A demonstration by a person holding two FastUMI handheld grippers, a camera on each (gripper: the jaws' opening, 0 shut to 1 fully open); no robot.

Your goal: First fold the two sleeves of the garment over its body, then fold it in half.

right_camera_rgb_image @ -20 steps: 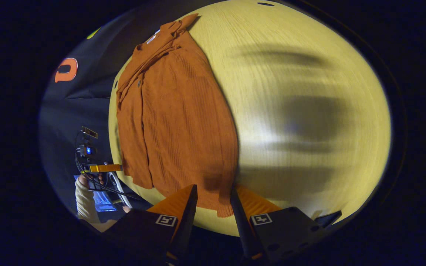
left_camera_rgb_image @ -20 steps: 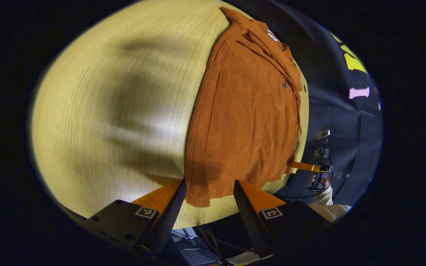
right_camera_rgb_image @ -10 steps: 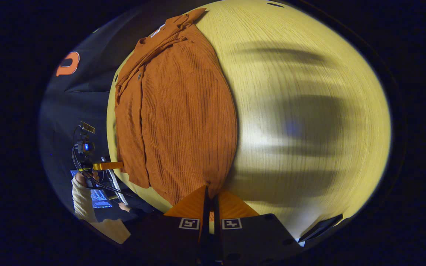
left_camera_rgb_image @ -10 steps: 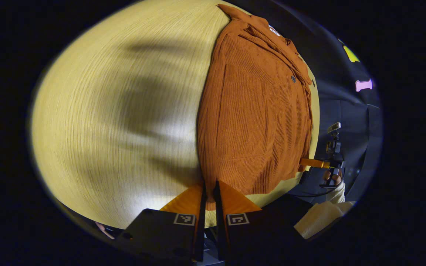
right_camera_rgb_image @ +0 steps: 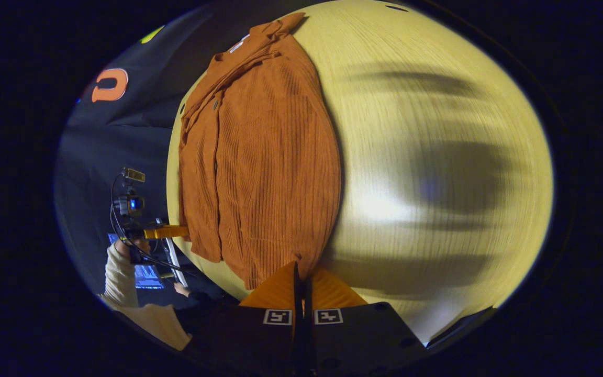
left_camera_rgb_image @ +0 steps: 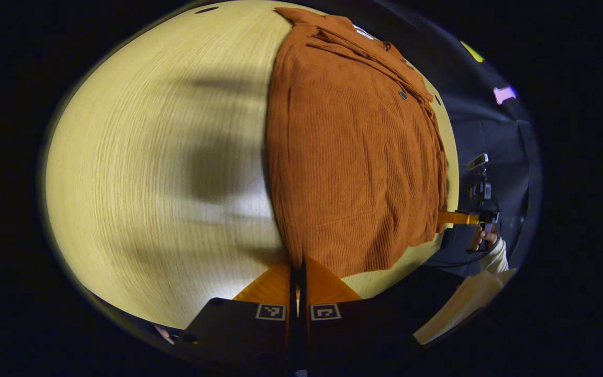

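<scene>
My left hand-held gripper [left_camera_rgb_image: 297,269] is closed, both fingers pinched on the near hem corner of the shirt [left_camera_rgb_image: 354,152]; in the left gripper view the fingers [left_camera_rgb_image: 270,285] meet with only a thin slit between them, and the cloth runs straight into that slit; my right hand-held gripper [right_camera_rgb_image: 301,272] is likewise clamped on the other hem corner of the shirt [right_camera_rgb_image: 265,167], its fingers [right_camera_rgb_image: 333,290] drawn together with the fabric caught at their tips; from the left gripper view I can also see the right hand-held gripper [left_camera_rgb_image: 456,217] farther off at the counter's near edge, touching the hem, with a hand [left_camera_rgb_image: 482,238] and pale sleeve [left_camera_rgb_image: 495,256] behind it; from the right gripper view the left hand-held gripper [right_camera_rgb_image: 168,231] shows the same way, at the hem by the counter edge, held by a hand [right_camera_rgb_image: 136,246] in a pale sleeve [right_camera_rgb_image: 118,272]; the shirt lies flat along the counter [left_camera_rgb_image: 149,173], sleeves already folded in over the body, collar toward the far edge, hem toward the near edge; it is rust-orange, ribbed, with dark buttons [left_camera_rgb_image: 402,95]; the counter [right_camera_rgb_image: 437,131] is pale wood, with soft shadows beside the shirt.
</scene>
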